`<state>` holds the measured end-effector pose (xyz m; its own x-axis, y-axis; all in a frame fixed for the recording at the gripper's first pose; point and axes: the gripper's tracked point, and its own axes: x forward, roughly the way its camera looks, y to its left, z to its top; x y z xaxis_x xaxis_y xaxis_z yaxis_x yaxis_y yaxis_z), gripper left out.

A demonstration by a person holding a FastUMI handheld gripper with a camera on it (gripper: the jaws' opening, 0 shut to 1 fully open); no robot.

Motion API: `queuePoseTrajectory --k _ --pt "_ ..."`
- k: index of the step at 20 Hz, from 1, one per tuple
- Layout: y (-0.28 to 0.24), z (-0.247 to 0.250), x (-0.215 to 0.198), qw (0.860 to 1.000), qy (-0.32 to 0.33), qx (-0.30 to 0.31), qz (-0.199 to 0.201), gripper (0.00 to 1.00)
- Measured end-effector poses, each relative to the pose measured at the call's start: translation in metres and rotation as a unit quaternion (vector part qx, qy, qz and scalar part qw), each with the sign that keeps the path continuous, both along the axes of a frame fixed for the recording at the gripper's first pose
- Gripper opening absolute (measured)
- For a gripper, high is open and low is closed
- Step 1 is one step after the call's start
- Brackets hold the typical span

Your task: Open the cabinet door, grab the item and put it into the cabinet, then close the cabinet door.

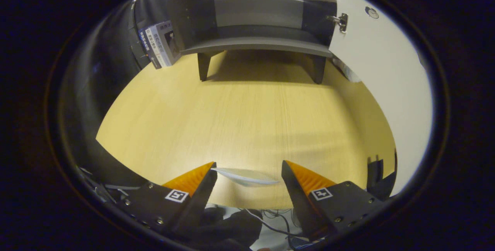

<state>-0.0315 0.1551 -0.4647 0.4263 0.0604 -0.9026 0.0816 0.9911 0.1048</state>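
Observation:
My gripper [247, 168] is open above the near edge of a light wooden table [247, 119]. Between its fingertips, close to the table's front edge, lies a small white plate [245, 176], partly hidden low between the fingers; neither finger touches it. At the far side of the table stands a grey cabinet [255, 15] on short legs, with bare shelves showing inside. Its white door [379, 69] is swung wide to the right, with a metal hinge [340, 21] at its inner edge.
Several books [158, 44] lean against the cabinet's left side. A broad stretch of tabletop lies between the fingers and the cabinet. Cables and dark gear [270, 224] hang below the table's front edge.

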Motion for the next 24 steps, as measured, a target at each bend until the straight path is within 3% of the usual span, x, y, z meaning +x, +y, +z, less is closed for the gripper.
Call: queuePoseTrajectory --k 1,6,10,11,13,19,24 --pt "-0.002 -0.004 0.001 1.0 -0.001 -0.007 0.002 0.98" --pt "0.005 -0.009 0.005 1.0 0.005 0.001 0.028 0.54" --pt "0.009 -0.007 0.005 0.999 0.003 -0.005 0.054 0.54" --pt "0.01 -0.006 0.007 0.998 0.0 -0.008 0.057 0.43" --pt "0.014 0.0 0.008 0.998 -0.006 -0.006 0.065 0.43" --pt "0.01 0.041 0.038 0.998 -0.046 0.012 0.049 0.42" --pt "-0.012 0.109 0.083 0.993 -0.111 0.008 0.034 0.42"
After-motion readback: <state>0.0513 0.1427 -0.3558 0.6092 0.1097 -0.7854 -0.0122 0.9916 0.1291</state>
